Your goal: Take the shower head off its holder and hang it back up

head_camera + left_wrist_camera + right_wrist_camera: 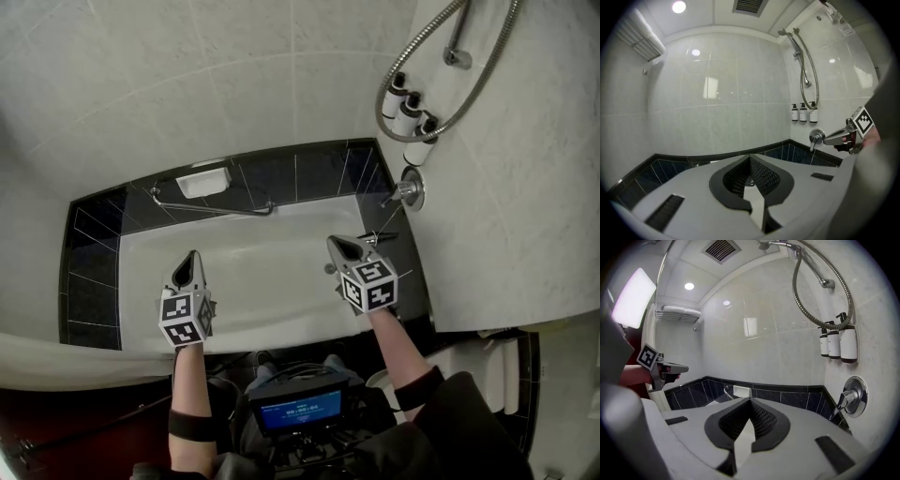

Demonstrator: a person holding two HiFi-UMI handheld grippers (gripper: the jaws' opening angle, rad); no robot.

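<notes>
Both the left tongs (192, 258) and the right tongs (337, 244) are hovering pinched shut and empty over the bathtub (272, 281). The shower head (764, 245) is sitting high in its holder (796, 249) on the wall. It is probably light, rigid and slick, so the handle above the springy metal hose (801, 301) is looking like the best place to grip.

shower hose (490, 70): cut off at top edge (head view)
bottles (409, 116): labels too small to read
screen (300, 410): text blurred
</notes>
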